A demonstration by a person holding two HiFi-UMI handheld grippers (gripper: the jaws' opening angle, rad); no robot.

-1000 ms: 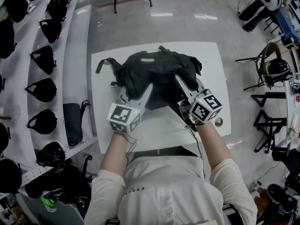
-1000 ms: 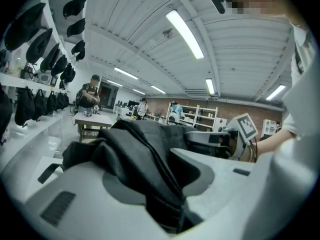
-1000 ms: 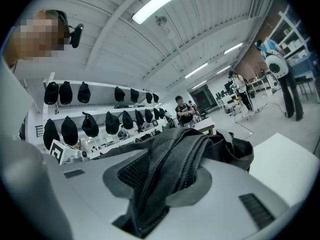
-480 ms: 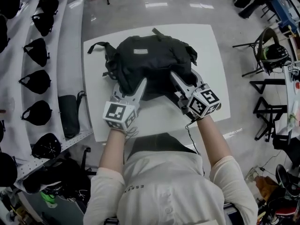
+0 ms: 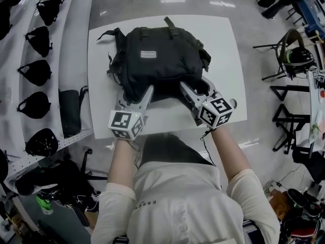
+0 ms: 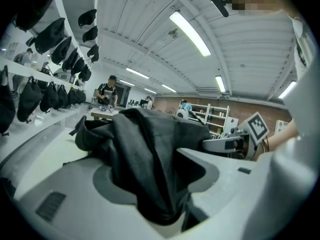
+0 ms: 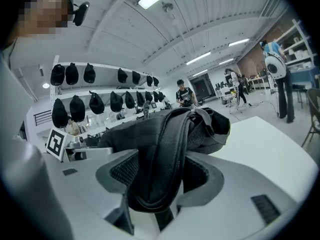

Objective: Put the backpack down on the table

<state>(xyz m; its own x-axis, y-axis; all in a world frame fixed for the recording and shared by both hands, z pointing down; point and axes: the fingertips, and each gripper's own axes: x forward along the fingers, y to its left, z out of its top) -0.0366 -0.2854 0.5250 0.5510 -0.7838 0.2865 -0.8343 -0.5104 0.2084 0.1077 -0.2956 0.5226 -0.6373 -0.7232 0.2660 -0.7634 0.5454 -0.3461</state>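
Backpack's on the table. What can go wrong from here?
Both grippers' fingers have just been opening, yet backpack fabric sits between the left gripper's fingers and a strap between the right gripper's: pulling back may snag and drag it.
A loose strap lies near the table's left edge; it might slide off.

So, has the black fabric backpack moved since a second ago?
Yes: the backpack has settled flatter onto the white table, label farther from its far edge.

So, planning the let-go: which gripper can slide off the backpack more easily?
Probably the right gripper: both have just been opening, but its pads show bare beside the strap, while backpack cloth fills the left gripper's jaws.
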